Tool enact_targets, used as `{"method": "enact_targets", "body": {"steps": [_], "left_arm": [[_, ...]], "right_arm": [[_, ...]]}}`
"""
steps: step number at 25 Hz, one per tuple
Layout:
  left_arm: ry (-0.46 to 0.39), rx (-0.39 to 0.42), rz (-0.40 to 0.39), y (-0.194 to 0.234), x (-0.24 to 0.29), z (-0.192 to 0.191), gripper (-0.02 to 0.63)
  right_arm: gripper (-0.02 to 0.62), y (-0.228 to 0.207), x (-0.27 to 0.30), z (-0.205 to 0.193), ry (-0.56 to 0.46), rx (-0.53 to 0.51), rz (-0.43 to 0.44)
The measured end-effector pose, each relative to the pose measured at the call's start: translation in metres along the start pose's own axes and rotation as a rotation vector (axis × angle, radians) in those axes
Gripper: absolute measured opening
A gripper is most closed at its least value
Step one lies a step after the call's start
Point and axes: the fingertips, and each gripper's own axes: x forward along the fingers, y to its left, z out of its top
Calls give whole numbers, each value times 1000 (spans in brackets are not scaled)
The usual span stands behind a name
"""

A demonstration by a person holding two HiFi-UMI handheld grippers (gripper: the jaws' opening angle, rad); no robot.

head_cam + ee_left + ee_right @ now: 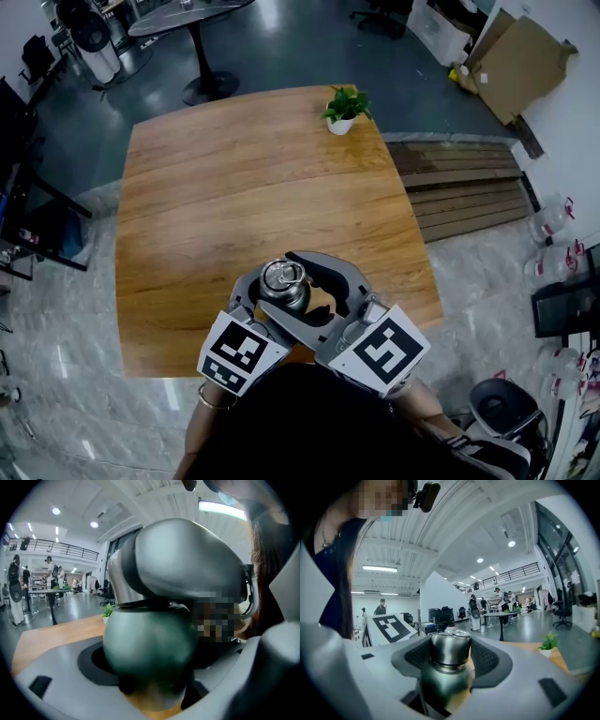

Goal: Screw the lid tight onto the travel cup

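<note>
Broad brown wooden table. All the work sits at its near edge, close against the person.

Left gripper: jaws pressed in on the rounded lower body of the dark green metal travel cup, low down. It serves as the anchor.

Right gripper: dark ribbed pads closed on the brushed steel lid, one pad on each flank. It grips the lid above the seam where it meets the green body.

In the head view the travel cup shows its lid nearly end-on, so its long axis runs upright, toward the camera. I cannot tell whether the base rests on the wood or hangs just above it.

Key relation: the two grips are stacked on one vertical axis, left below on the body and right above on the lid, coming in from either side. Any tightening turn has to be a twist of the right gripper about that upright axis while the left one holds the body still. If the cup leans, the thread will likely bind.

Whether the seam is fully closed cannot be read.

Small green potted plant in a white pot at the far edge, well apart, no obstruction.
</note>
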Motion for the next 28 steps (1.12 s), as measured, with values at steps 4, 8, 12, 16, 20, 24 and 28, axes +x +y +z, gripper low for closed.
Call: {"method": "enact_targets", "body": {"steps": [4, 8, 12, 16, 20, 24, 28], "left_arm": [[-5, 24, -31, 0, -2, -1, 415], [-30, 88, -143, -7, -13, 1, 414], [-20, 145, -215, -18, -19, -1, 415], [-19, 109, -176, -16, -18, -2, 414], [-25, 20, -49, -2, -12, 1, 415], [-14, -17, 70, 9, -10, 2, 414], [-60, 61, -42, -3, -16, 6, 414]], "right_arm": [[245, 2, 0, 1, -13, 9, 6], [245, 9, -11, 7, -27, 47, 146], [245, 19, -13, 8, -20, 62, 240], [245, 20, -10, 7, -19, 56, 221], [244, 10, -7, 7, -28, 49, 112], [242, 7, -3, 12, -55, 29, 56], [244, 13, -8, 7, -27, 29, 142]]}}
